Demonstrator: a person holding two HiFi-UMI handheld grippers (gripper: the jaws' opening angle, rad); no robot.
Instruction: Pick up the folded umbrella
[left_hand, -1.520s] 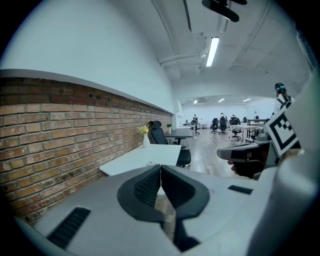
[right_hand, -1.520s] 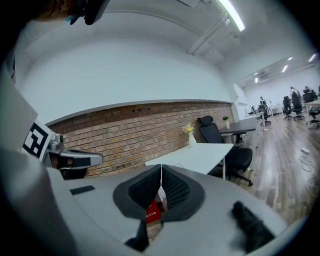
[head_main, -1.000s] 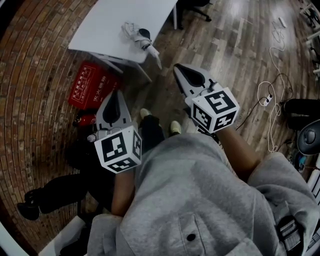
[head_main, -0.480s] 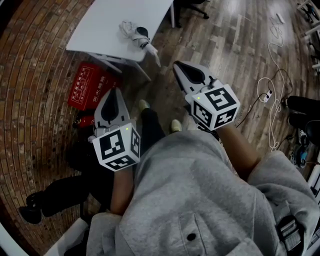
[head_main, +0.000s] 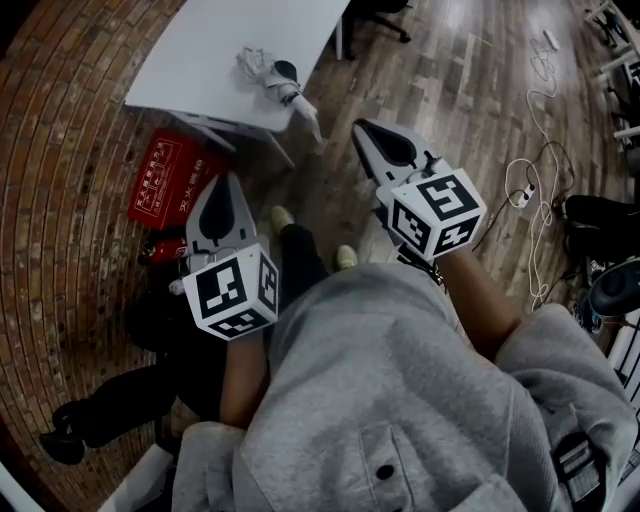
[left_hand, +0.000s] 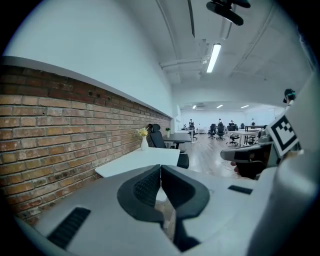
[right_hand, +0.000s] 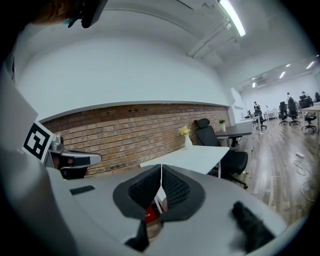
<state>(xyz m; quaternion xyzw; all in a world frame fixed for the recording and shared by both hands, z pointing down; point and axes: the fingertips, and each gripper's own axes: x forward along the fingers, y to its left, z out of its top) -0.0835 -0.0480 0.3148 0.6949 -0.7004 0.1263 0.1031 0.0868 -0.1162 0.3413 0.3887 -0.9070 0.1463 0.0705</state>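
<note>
White table (head_main: 190, 60) ahead holds the folded umbrella (head_main: 272, 72), its long axis slanting toward my right gripper (head_main: 364, 134), which looks nearer than my left gripper (head_main: 228, 184); both jaws closed, empty.

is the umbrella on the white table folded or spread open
Folded. The umbrella lies as a compact bundle near the edge of the white table, with no canopy spread.
</note>
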